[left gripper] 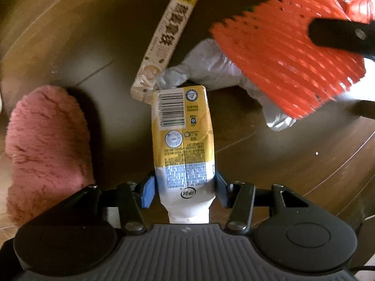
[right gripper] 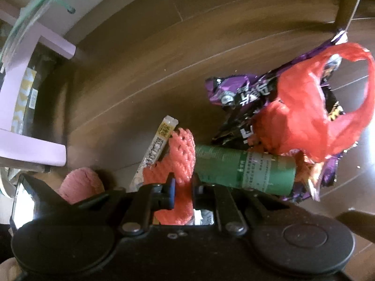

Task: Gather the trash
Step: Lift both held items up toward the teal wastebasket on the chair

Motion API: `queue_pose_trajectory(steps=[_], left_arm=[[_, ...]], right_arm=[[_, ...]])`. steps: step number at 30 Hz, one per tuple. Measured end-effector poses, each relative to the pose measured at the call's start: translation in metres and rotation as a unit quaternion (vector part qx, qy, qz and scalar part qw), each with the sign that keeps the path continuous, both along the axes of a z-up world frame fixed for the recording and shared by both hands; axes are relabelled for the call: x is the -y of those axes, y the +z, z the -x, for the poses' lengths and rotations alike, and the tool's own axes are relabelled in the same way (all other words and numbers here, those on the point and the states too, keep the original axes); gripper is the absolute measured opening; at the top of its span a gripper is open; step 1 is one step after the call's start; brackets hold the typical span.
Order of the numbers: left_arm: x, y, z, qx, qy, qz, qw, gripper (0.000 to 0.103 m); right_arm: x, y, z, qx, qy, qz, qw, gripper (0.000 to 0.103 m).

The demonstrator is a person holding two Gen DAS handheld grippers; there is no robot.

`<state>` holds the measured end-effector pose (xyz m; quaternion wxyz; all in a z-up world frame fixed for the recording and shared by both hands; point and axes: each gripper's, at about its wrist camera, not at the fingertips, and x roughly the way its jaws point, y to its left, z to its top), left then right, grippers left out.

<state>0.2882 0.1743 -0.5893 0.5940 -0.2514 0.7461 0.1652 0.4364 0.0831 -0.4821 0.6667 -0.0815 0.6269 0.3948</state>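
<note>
A crumpled yellow and white drink carton [left gripper: 182,135] stands between the blue pads of my left gripper [left gripper: 185,187], which is shut on its lower part. Just beyond it on the wooden floor lie a long yellow and white wrapper [left gripper: 168,35] and a crumpled silver foil wrapper [left gripper: 211,63]. My right gripper [right gripper: 184,189] is shut on an orange foam net [right gripper: 180,154]. In the left wrist view the net [left gripper: 288,58] hangs over the foil, with a black finger [left gripper: 339,35] across it.
A green cylinder [right gripper: 246,166] lies to the right of the net, before a purple snack bag [right gripper: 234,89] and a red plastic bag [right gripper: 316,107]. A pink fluffy slipper [left gripper: 46,145] sits at the left. A lilac stool frame [right gripper: 35,42] stands at the far left.
</note>
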Motion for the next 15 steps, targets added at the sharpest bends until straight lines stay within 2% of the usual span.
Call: queue_pose_trajectory(steps=[4,10,15], left_arm=[[-0.007,0.026,0.003,0.013,-0.004,-0.005,0.9999,0.051],[-0.009,0.085,0.003,0.043,-0.013,-0.013,0.9989,0.051],[-0.006,0.134,0.019,0.078,-0.024,-0.028,0.9963,0.051]], right_arm=[[0.011,0.027,0.002,0.019,-0.001,-0.012,1.000,0.012],[0.035,0.071,0.009,0.044,-0.029,-0.012,0.999,0.012],[0.061,0.120,0.026,0.063,-0.055,-0.024,0.996,0.012]])
